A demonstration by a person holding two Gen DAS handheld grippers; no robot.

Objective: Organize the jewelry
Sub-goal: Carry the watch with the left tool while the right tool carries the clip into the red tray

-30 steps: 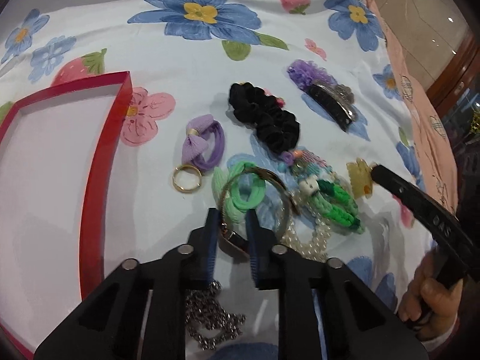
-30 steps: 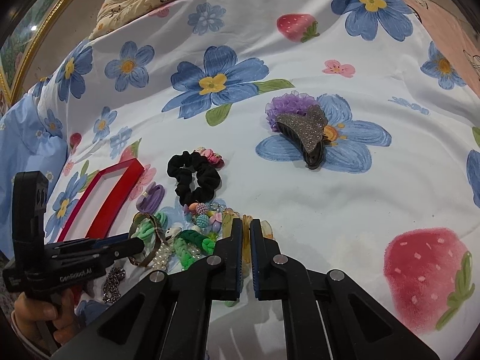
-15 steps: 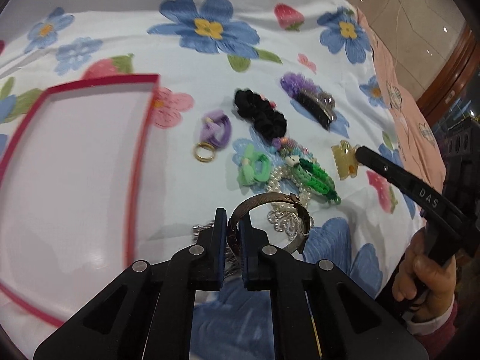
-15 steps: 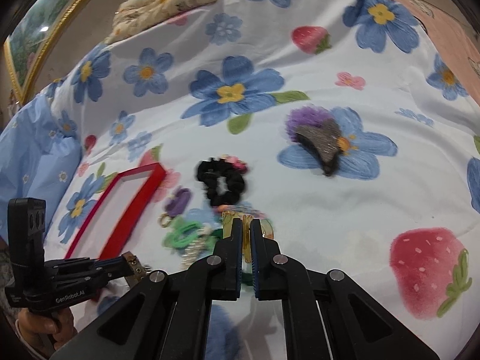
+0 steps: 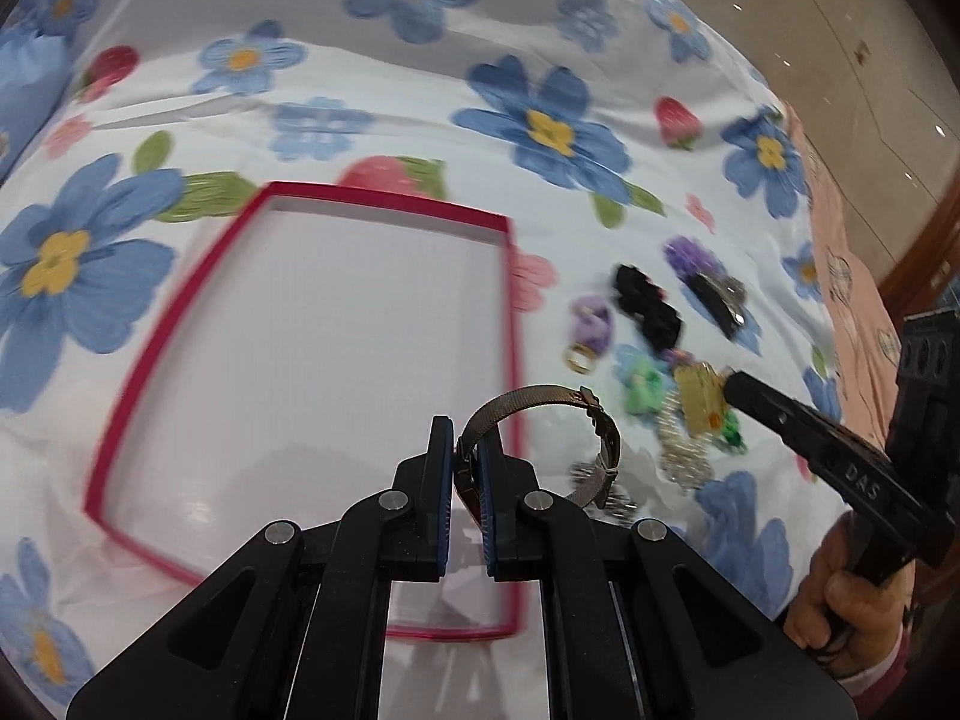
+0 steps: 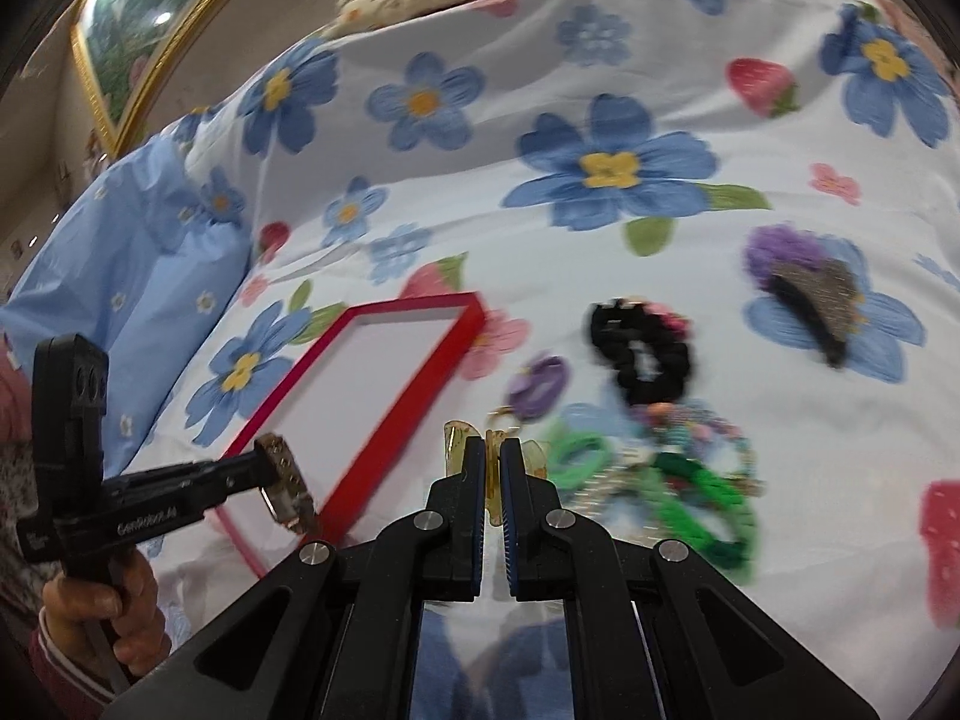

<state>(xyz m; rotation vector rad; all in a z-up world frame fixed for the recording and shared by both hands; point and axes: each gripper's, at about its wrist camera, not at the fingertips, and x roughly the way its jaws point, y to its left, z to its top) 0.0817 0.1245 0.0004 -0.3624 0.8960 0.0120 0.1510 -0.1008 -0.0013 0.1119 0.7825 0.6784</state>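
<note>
My left gripper (image 5: 463, 441) is shut on a metal mesh-band watch (image 5: 543, 399) and holds it in the air over the right edge of the red-rimmed white tray (image 5: 513, 312). The watch also shows in the right wrist view (image 6: 285, 483), beside the tray (image 6: 414, 396). My right gripper (image 6: 492, 459) is shut on a translucent yellow hair claw (image 6: 459, 441), lifted above the bedspread; the claw also shows in the left wrist view (image 5: 696, 390). The remaining pile lies right of the tray: black scrunchie (image 6: 639, 354), purple bow tie (image 6: 537, 384), green ties (image 6: 705, 489), pearl piece (image 5: 681, 450).
Everything lies on a white bedspread with blue flowers and strawberries. A glitter hair claw on a purple scrunchie (image 6: 822, 294) lies farther right. A silver chain (image 5: 612, 498) lies below the watch. A blue pillow (image 6: 150, 252) and a gilt picture frame (image 6: 120, 60) are at the left.
My left gripper closed on the watch, lifted it from the pile and carried it left toward the tray. My right gripper rose and moved left with the yellow claw.
</note>
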